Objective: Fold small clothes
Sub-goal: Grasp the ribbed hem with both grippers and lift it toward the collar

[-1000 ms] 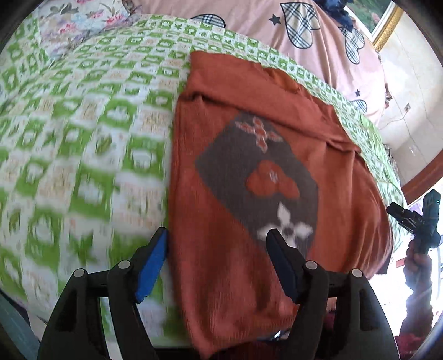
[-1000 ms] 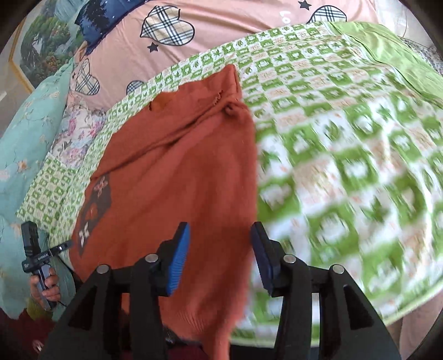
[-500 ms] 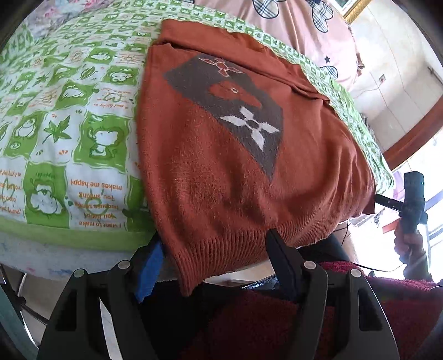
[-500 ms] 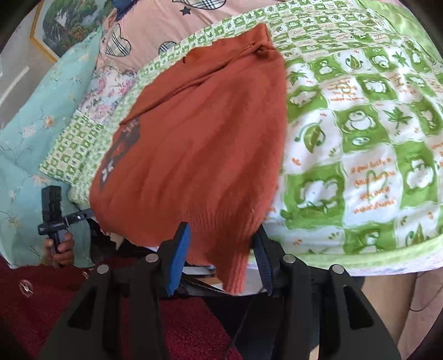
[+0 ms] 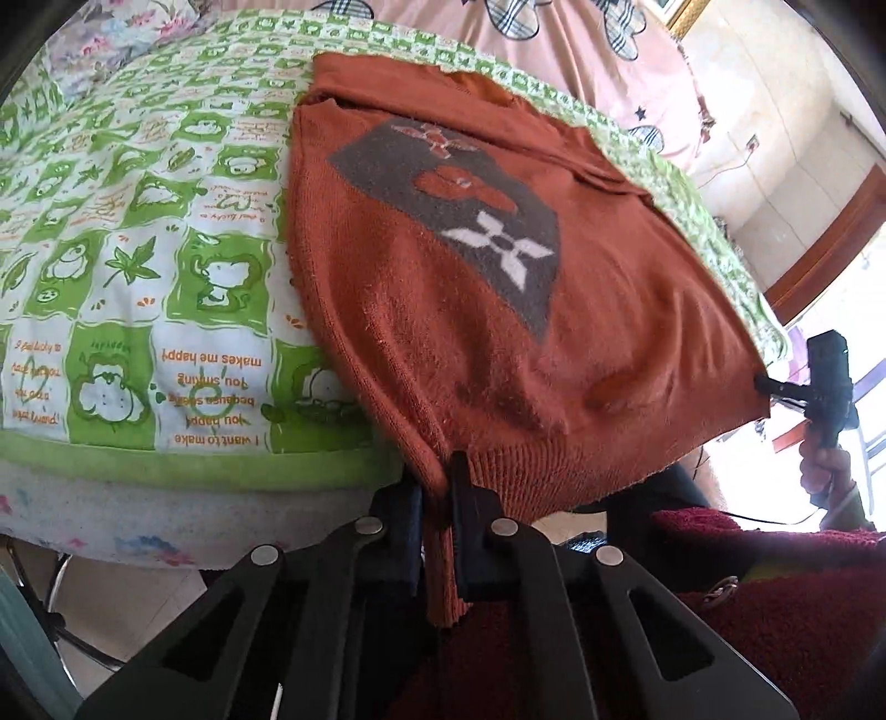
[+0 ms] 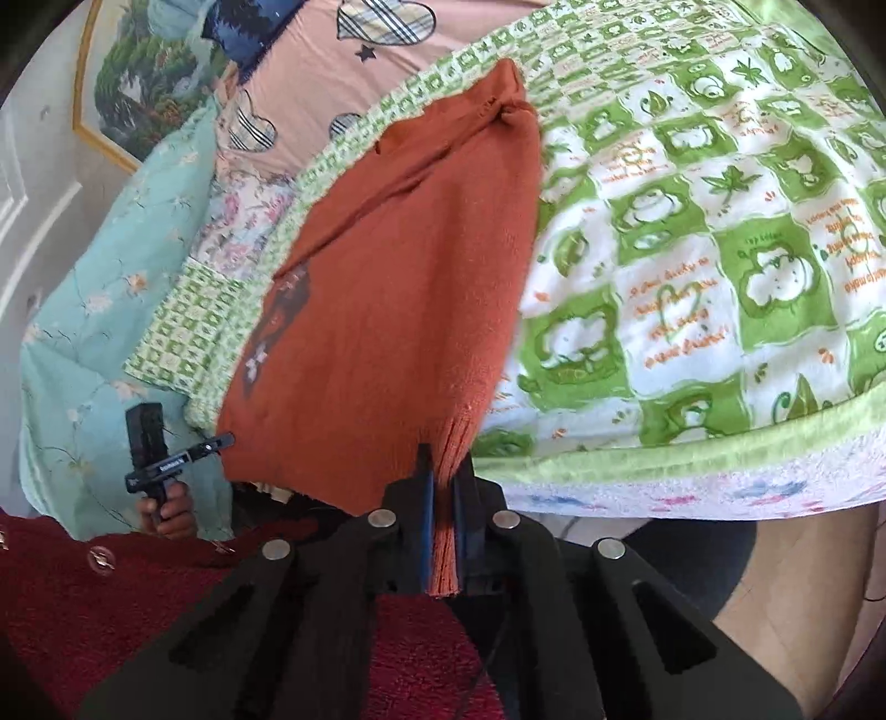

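Clamping one corner of the ribbed hem of the rust-orange knitted sweater [image 5: 443,343], with the left gripper [image 5: 437,498] closed on a pinch of fabric that hangs down between the dark pads. Spread front-up across the green-and-white checked cartoon bedsheet [image 5: 138,266], grey diamond patch with a white flower motif on the chest, hem end draped off the near edge of the bed. Off to the right of this view, the right gripper [image 5: 825,382] at the sweater's other hem corner, held in a hand. Pink heart-print bedding [image 5: 554,33] behind the sweater. From the right wrist: right gripper [image 6: 443,487] likewise pressed together on the hem corner, a strip of rib knit trailing between the blue-edged pads. Sweater [image 6: 398,266] stretching away along the sheet [image 6: 720,249], collar end farthest. Left gripper [image 6: 166,448] at the far hem corner, beside pale blue floral fabric [image 6: 83,332]. Dark red fleecy garment [image 6: 111,609] low in the frame.
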`<action>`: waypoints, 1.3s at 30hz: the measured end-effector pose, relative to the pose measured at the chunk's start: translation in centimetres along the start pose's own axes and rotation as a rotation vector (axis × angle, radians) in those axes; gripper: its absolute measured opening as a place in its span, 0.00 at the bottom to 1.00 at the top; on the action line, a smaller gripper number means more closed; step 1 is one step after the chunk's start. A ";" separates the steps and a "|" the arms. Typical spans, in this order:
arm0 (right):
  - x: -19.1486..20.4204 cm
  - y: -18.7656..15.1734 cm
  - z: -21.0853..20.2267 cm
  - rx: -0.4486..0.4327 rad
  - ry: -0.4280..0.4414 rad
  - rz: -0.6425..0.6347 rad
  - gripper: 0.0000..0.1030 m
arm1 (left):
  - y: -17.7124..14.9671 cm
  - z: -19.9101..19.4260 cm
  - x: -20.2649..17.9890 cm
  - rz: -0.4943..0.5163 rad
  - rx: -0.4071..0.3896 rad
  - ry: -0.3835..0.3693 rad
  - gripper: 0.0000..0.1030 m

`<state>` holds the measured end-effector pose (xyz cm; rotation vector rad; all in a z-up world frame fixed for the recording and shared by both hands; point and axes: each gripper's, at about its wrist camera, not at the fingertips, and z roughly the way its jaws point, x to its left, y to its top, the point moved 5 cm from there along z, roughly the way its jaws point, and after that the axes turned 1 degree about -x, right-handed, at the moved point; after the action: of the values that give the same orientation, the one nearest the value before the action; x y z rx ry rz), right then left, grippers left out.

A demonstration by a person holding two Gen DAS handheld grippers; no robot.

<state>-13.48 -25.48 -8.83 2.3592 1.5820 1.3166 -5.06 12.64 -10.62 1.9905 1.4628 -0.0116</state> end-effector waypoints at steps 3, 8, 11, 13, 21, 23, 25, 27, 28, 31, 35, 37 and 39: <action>1.0 0.9 -0.6 -0.044 0.060 0.008 0.06 | 0.7 -1.9 -0.2 -0.023 -0.060 -0.033 0.06; 2.8 4.2 -2.5 -0.138 0.075 0.006 0.06 | 3.4 -6.5 -0.8 -0.035 -0.206 -0.031 0.05; 4.2 6.7 -3.7 -0.208 0.081 -0.017 0.06 | 5.7 -8.4 -1.4 -0.029 -0.283 -0.040 0.05; 5.0 8.5 -4.3 -0.256 0.086 -0.034 0.06 | 7.5 -9.2 -2.2 -0.014 -0.327 -0.033 0.05; 5.1 19.8 -1.0 -0.395 0.030 -0.044 0.06 | 17.8 -8.8 -1.7 -0.054 -0.489 0.010 0.05; 4.5 23.0 0.5 -0.399 -0.017 -0.041 0.06 | 20.3 -7.8 -1.1 -0.067 -0.503 0.030 0.05; 4.0 25.4 1.7 -0.395 -0.056 -0.034 0.06 | 23.5 -6.3 -0.2 -0.092 -0.503 0.043 0.05; 3.3 27.9 3.0 -0.394 -0.088 -0.023 0.06 | 26.3 -4.8 0.5 -0.105 -0.499 0.079 0.05; 2.9 29.3 3.8 -0.392 -0.100 -0.013 0.06 | 27.2 -4.3 0.8 -0.108 -0.499 0.088 0.05; 1.5 32.2 6.0 -0.375 -0.119 0.018 0.06 | 30.5 -1.5 2.5 -0.130 -0.478 0.118 0.05; -0.6 34.4 9.5 -0.326 -0.184 0.039 0.06 | 33.4 2.7 4.9 -0.181 -0.423 0.136 0.05; -1.6 34.9 11.1 -0.302 -0.196 0.058 0.06 | 34.5 4.9 6.0 -0.196 -0.397 0.149 0.05; -2.7 35.2 12.8 -0.273 -0.211 0.073 0.07 | 35.3 7.0 7.2 -0.207 -0.366 0.166 0.05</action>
<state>21.03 -39.42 -3.53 2.3148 1.1872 1.1627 30.32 9.67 -1.24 1.5714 1.6370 0.3165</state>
